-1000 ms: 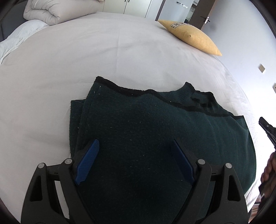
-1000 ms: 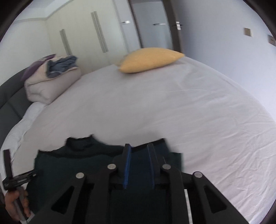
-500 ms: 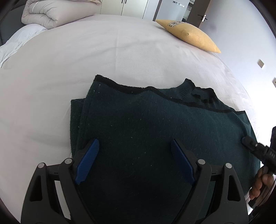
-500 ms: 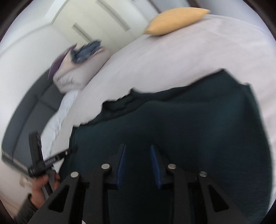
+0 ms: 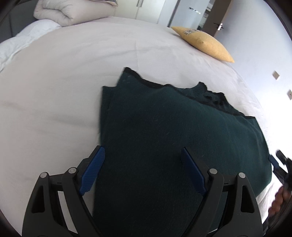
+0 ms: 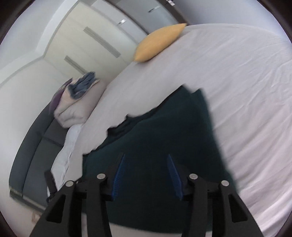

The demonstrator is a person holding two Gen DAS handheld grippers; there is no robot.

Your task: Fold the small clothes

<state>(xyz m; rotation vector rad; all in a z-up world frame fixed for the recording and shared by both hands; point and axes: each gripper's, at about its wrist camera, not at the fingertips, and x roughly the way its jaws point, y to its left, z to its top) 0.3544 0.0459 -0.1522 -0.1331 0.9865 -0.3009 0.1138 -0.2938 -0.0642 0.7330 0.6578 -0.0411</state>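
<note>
A dark green knitted sweater (image 5: 173, 138) lies folded on the white bed sheet (image 5: 63, 82), its black-trimmed edge and collar on the far side. My left gripper (image 5: 142, 162) is open wide and hovers over the sweater's near left part, holding nothing. My right gripper (image 6: 146, 167) is open over the sweater (image 6: 164, 127) and holds nothing; the view is blurred. The right gripper also shows at the right edge of the left wrist view (image 5: 281, 162), beside the sweater's right edge.
A yellow pillow (image 5: 206, 42) lies at the far right of the bed, also in the right wrist view (image 6: 157, 43). A folded beige duvet (image 5: 73, 11) sits at the far left, with clothes on it (image 6: 82, 85). Wardrobe doors and a door stand behind.
My right gripper has opened wider and its view has tilted over the sweater. In the left wrist view the sweater now sits further right. The left gripper stays open.
</note>
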